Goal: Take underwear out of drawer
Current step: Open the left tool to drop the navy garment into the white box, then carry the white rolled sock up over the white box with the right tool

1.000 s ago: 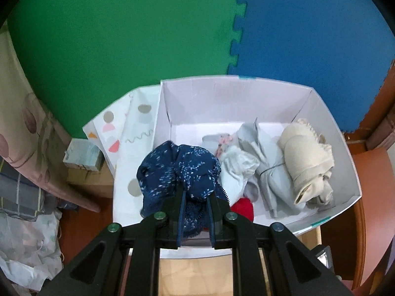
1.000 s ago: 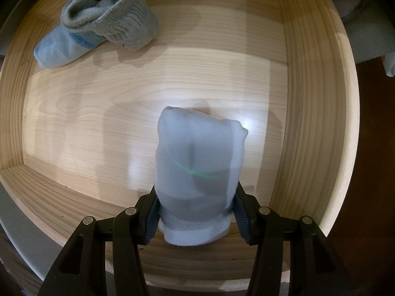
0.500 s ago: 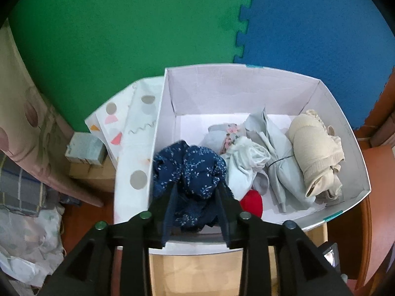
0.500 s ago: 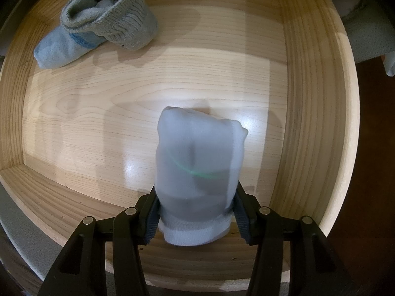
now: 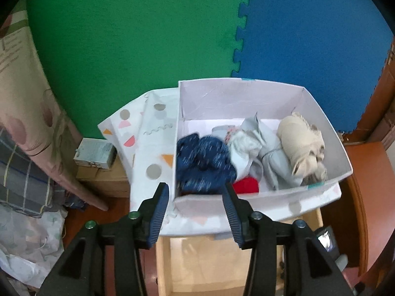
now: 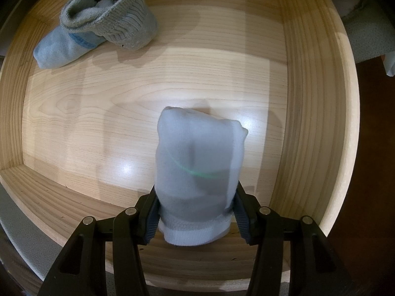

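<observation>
The left gripper (image 5: pixel 195 209) stands with jaws apart and nothing between them; they have just been opening, and the navy patterned garment (image 5: pixel 205 165) lies released in the near left corner of the white box (image 5: pixel 321 113), beside grey, red and beige pieces. The right gripper (image 6: pixel 195 218) is clamped on a pale rolled garment (image 6: pixel 197 172), held above the floor of the wooden drawer (image 6: pixel 313 98). A grey-blue rolled sock pair (image 6: pixel 98 19) remains at the drawer's far left corner.

Assessment: the step in hand appears to be lifting the pale roll clear. The grip should hold firm on the bundle's folded end, rise straight until it clears the drawer wall, then cross to the box. The left gripper should draw back clear of the box rim.

Markings: no legible writing on any item; the print on the small carton (image 5: pixel 95 154) left of the box is too small to read.
</observation>
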Demonstrator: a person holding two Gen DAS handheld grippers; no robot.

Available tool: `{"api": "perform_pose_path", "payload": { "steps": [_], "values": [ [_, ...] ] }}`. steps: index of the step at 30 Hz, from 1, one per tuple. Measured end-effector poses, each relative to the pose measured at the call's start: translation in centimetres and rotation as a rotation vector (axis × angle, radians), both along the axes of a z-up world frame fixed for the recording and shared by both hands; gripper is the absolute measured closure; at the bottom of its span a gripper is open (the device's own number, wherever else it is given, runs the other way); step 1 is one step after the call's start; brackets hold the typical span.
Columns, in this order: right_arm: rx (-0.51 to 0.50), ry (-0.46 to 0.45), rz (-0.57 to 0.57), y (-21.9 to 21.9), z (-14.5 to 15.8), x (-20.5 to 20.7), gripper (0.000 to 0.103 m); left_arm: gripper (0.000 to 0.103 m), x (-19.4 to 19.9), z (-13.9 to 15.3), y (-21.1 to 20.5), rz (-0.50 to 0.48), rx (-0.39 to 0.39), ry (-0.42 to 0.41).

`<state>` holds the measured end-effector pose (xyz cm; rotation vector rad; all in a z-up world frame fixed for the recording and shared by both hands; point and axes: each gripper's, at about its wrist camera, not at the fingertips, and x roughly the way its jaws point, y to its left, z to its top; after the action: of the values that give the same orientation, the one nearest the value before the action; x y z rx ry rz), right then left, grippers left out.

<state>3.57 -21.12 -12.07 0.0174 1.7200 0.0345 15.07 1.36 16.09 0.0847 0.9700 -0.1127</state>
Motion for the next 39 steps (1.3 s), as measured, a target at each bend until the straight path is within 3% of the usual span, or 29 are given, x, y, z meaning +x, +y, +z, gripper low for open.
{"api": "perform_pose_path", "payload": {
  "steps": [6, 13, 20, 25, 33, 39],
  "values": [
    [-0.003, 0.001, 0.002, 0.1, 0.1, 0.1, 0.054, 0.057, -3.3, -2.9, 2.6, 0.029, -0.007, 0.047],
    [-0.007, 0.004, 0.005, 0.2, 0.2, 0.4, 0.054, 0.057, -6.1, -9.6, 4.4, 0.077, 0.036, 0.125],
    [-0.01, 0.005, 0.006, 0.2, 0.4, 0.5, 0.054, 0.057, -7.8, -14.5, 4.2, 0.069, -0.014, 0.168],
    [-0.011, 0.005, 0.007, 0.3, 0.3, 0.4, 0.054, 0.057, -8.5, -15.7, 3.2, 0.033, 0.016, 0.158],
    [-0.012, 0.005, 0.006, 0.3, 0.3, 0.4, 0.054, 0.057, -9.1, -16.0, 3.7, 0.055, -0.061, 0.136],
    [-0.012, 0.005, 0.006, 0.3, 0.3, 0.4, 0.054, 0.057, -9.4, -15.7, 3.9, 0.078, -0.075, 0.109]
  ]
}}
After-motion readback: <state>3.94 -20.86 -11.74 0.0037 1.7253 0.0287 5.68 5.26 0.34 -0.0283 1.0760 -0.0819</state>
